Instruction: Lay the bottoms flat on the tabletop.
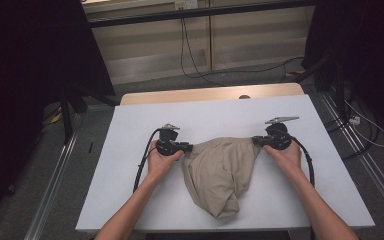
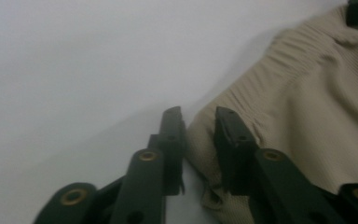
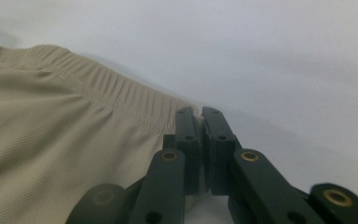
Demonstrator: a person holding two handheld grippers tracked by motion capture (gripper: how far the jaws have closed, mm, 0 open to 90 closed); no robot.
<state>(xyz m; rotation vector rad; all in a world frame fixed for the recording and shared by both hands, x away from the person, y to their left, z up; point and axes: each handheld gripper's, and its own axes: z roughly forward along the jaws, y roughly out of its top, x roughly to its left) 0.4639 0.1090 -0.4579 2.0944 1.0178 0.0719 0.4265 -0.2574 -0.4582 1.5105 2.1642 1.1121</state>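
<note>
Beige garment (image 1: 220, 172) lies crumpled on the white table (image 1: 130, 200), near mid-table, ribbed waistband edge stretched between the two grippers, the bulk sagging toward the person's side. Left gripper (image 1: 184, 147), held in the left hand (image 1: 161, 161), sits at the garment's left corner; in the left gripper view its jaws stand partly apart with a bunched fold of the waistband (image 2: 242, 93) lying in the gap, not pressed flat. Right gripper (image 1: 258, 141), held in the right hand (image 1: 286, 155), sits at the garment's right corner; in the right gripper view its jaws are closed tight, pinching the hem edge (image 3: 121, 100) of the cloth.
</note>
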